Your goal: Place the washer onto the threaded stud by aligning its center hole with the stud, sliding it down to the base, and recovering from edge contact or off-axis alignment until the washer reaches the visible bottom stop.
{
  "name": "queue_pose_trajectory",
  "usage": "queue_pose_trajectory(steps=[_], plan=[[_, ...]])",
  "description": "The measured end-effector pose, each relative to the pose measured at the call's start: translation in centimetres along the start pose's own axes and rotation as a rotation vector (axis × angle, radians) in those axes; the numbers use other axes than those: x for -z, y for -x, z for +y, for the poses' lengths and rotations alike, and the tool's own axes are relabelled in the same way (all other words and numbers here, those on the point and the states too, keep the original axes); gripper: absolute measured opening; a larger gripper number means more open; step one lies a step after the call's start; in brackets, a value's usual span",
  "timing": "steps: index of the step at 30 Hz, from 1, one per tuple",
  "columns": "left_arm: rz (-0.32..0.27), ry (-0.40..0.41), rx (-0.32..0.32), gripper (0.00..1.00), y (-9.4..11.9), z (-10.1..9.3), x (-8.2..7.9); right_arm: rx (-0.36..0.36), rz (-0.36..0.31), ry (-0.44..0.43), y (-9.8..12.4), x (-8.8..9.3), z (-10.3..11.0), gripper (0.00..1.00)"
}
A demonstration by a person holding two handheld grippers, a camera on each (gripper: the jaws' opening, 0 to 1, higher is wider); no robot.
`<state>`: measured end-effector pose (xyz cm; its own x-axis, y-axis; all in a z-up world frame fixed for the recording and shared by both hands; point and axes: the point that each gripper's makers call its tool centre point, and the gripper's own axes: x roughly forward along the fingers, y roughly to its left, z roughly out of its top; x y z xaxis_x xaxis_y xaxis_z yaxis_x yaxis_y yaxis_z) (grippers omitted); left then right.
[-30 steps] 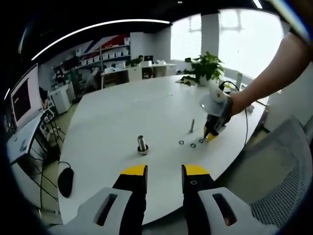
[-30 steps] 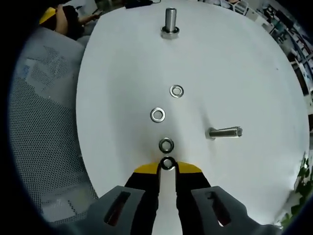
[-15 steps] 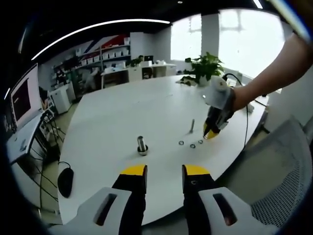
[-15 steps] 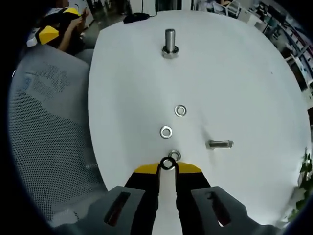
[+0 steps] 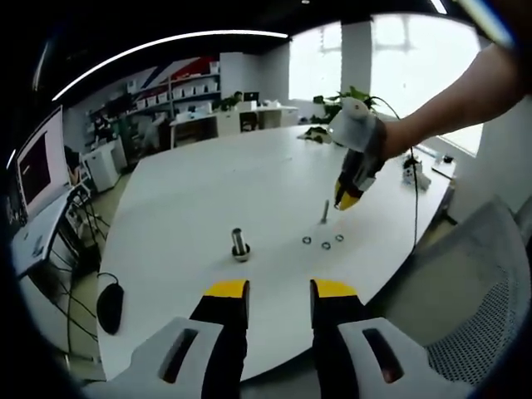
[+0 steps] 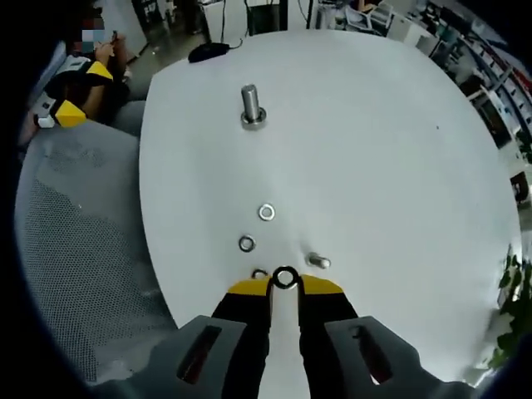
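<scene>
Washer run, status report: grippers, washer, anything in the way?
Right gripper shut on washer, raised above table. Left gripper open, idle. Stud just past the fingertips; three loose washers beside it, nothing blocking.

Right gripper raised, left gripper low

The right gripper (image 6: 285, 287) hangs tips-down from an outstretched arm, fingers (image 6: 249, 288) pinched on a washer (image 6: 285, 277); the left gripper (image 5: 279, 289) stands parted.
</scene>
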<state>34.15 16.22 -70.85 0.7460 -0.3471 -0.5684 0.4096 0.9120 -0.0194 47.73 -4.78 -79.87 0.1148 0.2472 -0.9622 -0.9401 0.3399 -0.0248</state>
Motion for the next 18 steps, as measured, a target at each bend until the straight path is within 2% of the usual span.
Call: queue_pose_trajectory(steps=[7, 18], plan=[[0.002, -0.001, -0.002, 0.27, 0.0, 0.0, 0.0, 0.031, -0.011, -0.006, 0.1, -0.6, -1.9, 0.13], [0.012, -0.001, -0.001, 0.27, -0.1, 0.0, 0.2, 0.024, 0.011, 0.007, -1.0, -0.9, -2.1, 0.13]])
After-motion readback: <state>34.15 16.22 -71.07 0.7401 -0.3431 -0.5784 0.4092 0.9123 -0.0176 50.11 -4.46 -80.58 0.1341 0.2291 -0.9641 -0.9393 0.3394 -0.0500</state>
